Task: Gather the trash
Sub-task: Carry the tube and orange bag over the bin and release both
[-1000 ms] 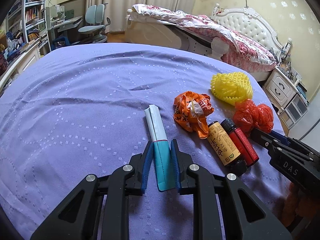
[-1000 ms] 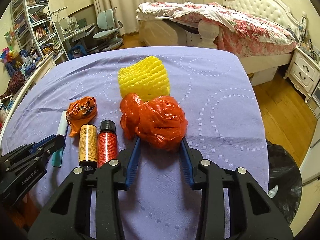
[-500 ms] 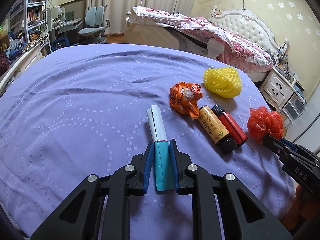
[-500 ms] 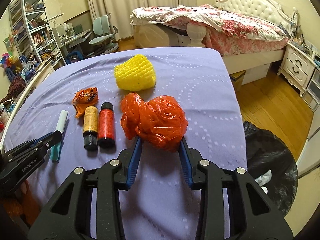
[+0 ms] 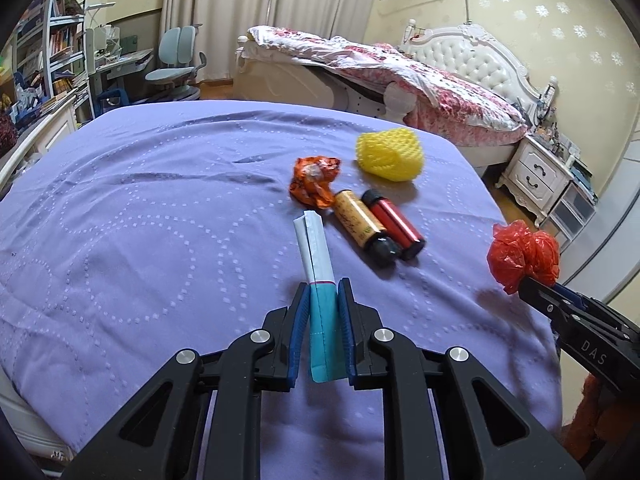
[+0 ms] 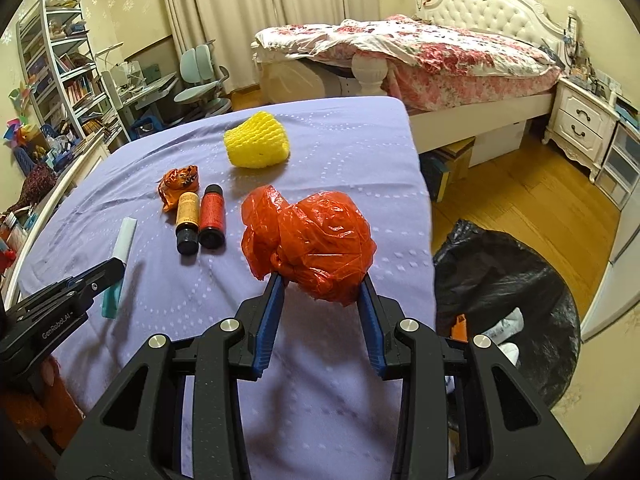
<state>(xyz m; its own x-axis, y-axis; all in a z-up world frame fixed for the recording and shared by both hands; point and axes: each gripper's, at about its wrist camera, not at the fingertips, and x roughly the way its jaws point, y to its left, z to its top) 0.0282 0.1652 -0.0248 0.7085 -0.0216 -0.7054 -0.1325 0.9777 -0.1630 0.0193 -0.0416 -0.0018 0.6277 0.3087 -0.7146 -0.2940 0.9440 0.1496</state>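
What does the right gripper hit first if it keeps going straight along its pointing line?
Probably the purple bedcover near its right edge. The right gripper, shut on the red plastic bag, points downward over bare cover, with the yellow foam net left of that line. Depth is unclear; the black trash bag lies right of it.

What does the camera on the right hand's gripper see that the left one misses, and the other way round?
Only the right wrist view shows the black trash bag on the wooden floor beside the bed. Only the left wrist view shows the left gripper head-on, shut on the teal and white packet. Both show the red plastic bag held in the right gripper, the yellow foam net, the crumpled orange wrapper and two small bottles on the purple bedspread.
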